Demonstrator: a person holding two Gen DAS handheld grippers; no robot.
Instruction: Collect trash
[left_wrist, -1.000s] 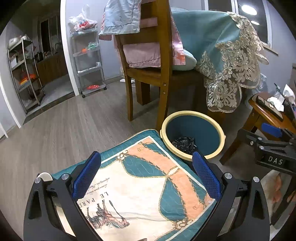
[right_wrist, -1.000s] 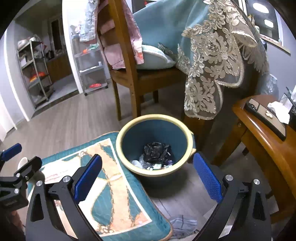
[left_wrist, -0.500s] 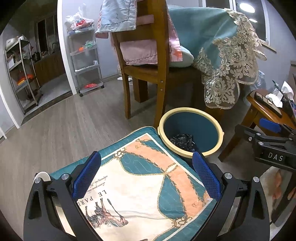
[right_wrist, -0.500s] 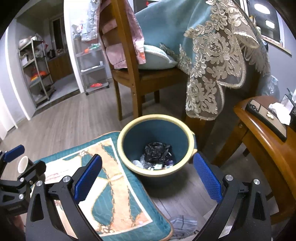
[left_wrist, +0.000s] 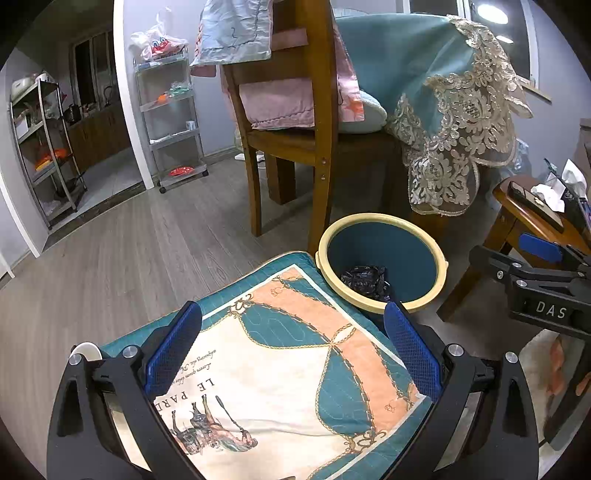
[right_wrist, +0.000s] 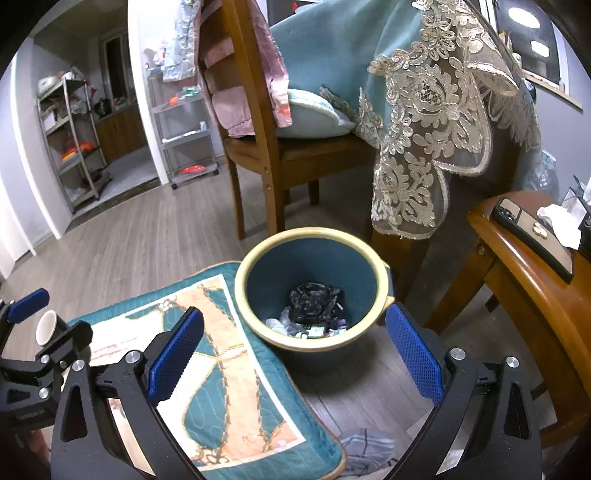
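Left claw (left_wrist: 291, 347) spread wide, nothing between its blue pads, hovering over a teal patterned cushion (left_wrist: 280, 373) that fills the space directly below and ahead of it. Right claw (right_wrist: 295, 345) likewise wide apart and empty, poised above the trash bin (right_wrist: 312, 236), which sits on the wooden floor just ahead, between its fingers in view. Bin has cream rim, blue inside; a crumpled black bag (right_wrist: 314, 301) and small mixed scraps lie at its bottom. From the left claw, bin is ahead and to the right, touching the cushion's corner. Wooden chair (left_wrist: 314, 122) beyond the bin; lace-edged cloth (right_wrist: 424, 122) hangs right of it. White cup (right_wrist: 46, 326) far left of the right claw.
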